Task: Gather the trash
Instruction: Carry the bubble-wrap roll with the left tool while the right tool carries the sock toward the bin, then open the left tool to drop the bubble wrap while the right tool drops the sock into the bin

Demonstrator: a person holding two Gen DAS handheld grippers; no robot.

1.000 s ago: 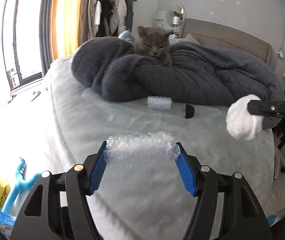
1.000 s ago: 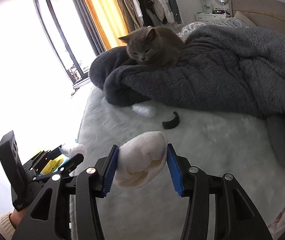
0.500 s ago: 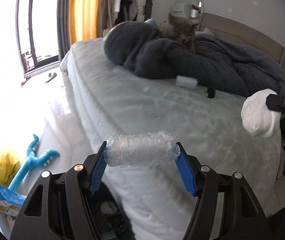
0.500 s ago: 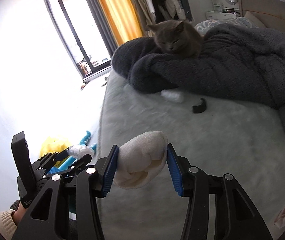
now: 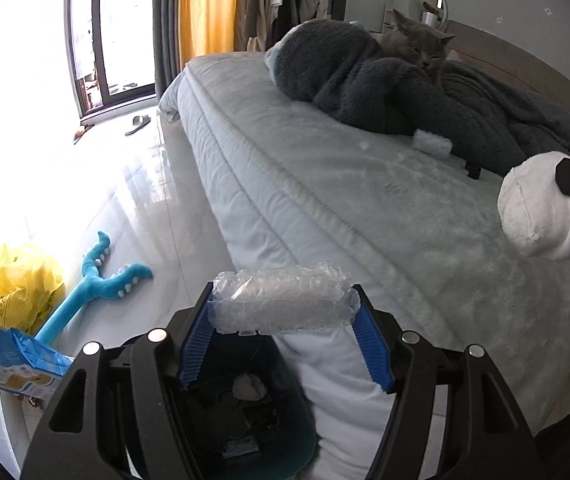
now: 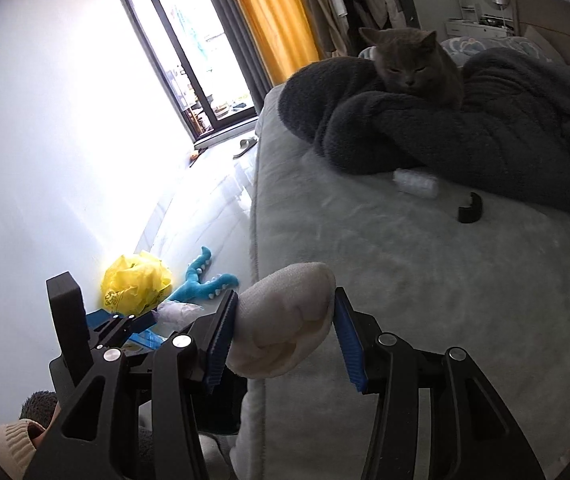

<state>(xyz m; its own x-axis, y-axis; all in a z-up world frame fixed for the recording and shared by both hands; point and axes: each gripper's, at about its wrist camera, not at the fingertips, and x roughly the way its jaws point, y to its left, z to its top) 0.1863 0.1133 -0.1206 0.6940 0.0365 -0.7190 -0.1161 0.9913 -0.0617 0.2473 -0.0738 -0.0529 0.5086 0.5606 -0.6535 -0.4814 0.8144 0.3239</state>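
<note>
- Two grippers, each loaded, work beside a bed (image 5: pixel 325 184) as a grey cat (image 5: pixel 417 46) dozes on a dark fleece blanket (image 5: pixel 385 92).
- Left wrist view: the left gripper (image 5: pixel 283 334) is clamped on a roll of bubble wrap (image 5: pixel 283 300), held level between the blue pads (image 5: pixel 193 344) at the bed's near corner. Directly beneath sits a dark bin (image 5: pixel 245 420), seen only from this camera; a pale crumpled wad and flat dark scraps lie inside, too dim to identify. On the floor lie a yellow plastic bag (image 5: pixel 21 280) with small printing too blurred to read, a blue plush toy (image 5: pixel 97 280) and a blue packet (image 5: pixel 13 364) whose lettering is illegible and whose left end is cut off by the frame edge. At far right, the white sock (image 5: pixel 537 208) hangs from a dark finger of the other gripper, most of that tool out of frame.
- Right wrist view: the right gripper (image 6: pixel 283 336) is closed on the white sock (image 6: pixel 285 320), over the bed's edge. Only here does the small black curved object (image 6: pixel 471 210) show clearly, on the sheet just beside a second small bubble-wrap roll (image 6: pixel 415 184) at the blanket's hem. The left gripper (image 6: pixel 125 324) appears at lower left, its load mostly hidden. A cream-knit sleeve (image 6: pixel 9 440) peeks in at the bottom corner.
</note>
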